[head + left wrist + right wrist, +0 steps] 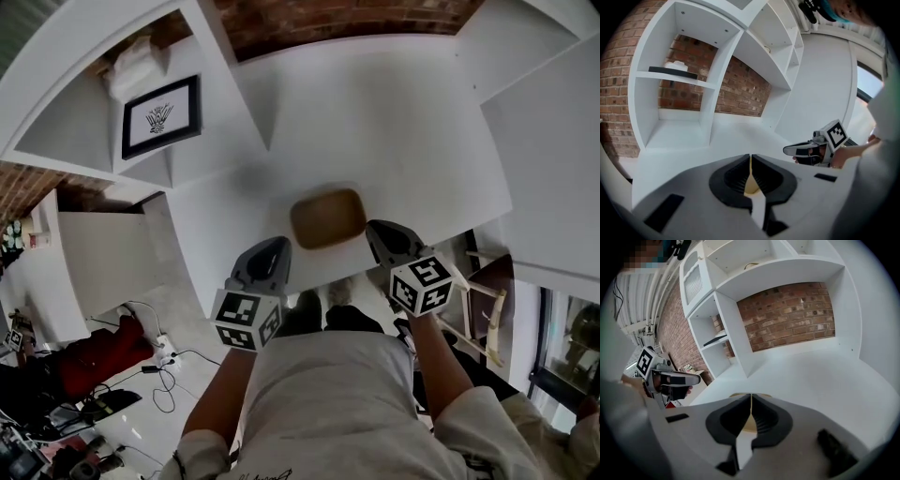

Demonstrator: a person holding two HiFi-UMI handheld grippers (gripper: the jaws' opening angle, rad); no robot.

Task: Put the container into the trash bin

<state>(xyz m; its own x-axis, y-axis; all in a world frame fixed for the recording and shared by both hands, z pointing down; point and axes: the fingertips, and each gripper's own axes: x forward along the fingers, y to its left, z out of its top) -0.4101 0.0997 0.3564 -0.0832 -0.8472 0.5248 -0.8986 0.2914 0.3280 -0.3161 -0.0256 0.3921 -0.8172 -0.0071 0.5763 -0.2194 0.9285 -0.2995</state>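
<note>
A brown, shallow, rounded-rectangle container (pixel 327 217) lies on the white table (pixel 394 131) near its front edge. My left gripper (pixel 278 247) is just left of it and my right gripper (pixel 376 231) just right of it. Both are low, close to the table's edge. In the left gripper view the jaws of the left gripper (pixel 750 157) are shut, and a sliver of the tan container (pixel 751 187) shows behind them. The right gripper (pixel 751 397) is likewise shut, with the container (pixel 749 425) behind its jaws. Neither holds anything. No trash bin is in view.
White shelving (pixel 84 131) stands at the table's left with a framed picture (pixel 161 116) lying on it. A brick wall (pixel 787 315) backs the table. Cables (pixel 159 361) and clutter lie on the floor at left. A wooden stool (pixel 483 300) stands at right.
</note>
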